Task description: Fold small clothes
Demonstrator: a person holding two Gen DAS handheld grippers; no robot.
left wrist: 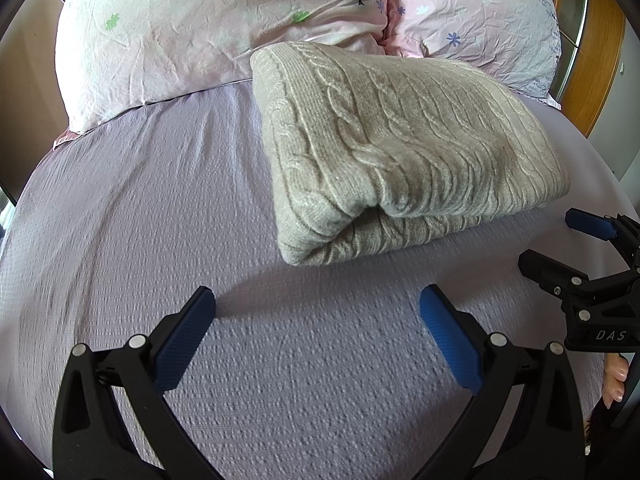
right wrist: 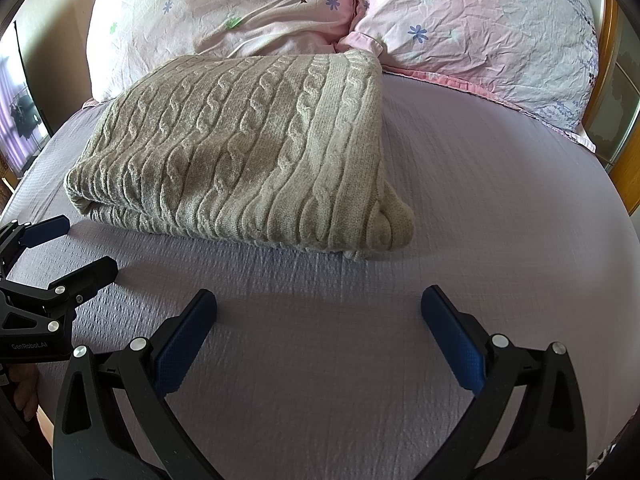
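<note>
A beige cable-knit sweater (left wrist: 392,152) lies folded into a thick rectangle on the lilac bed sheet (left wrist: 160,220), just in front of the pillows. It also shows in the right wrist view (right wrist: 248,152). My left gripper (left wrist: 318,300) is open and empty, a short way in front of the sweater's near left corner. My right gripper (right wrist: 318,300) is open and empty in front of the sweater's near right corner. Each gripper shows at the edge of the other's view, the right one (left wrist: 560,240) and the left one (right wrist: 76,244), both open and beside the sweater.
Two pink flowered pillows (left wrist: 208,24) (right wrist: 480,28) lie at the head of the bed behind the sweater. A wooden bed frame (right wrist: 608,80) stands at the far right. The textured sheet (right wrist: 500,200) stretches around the sweater.
</note>
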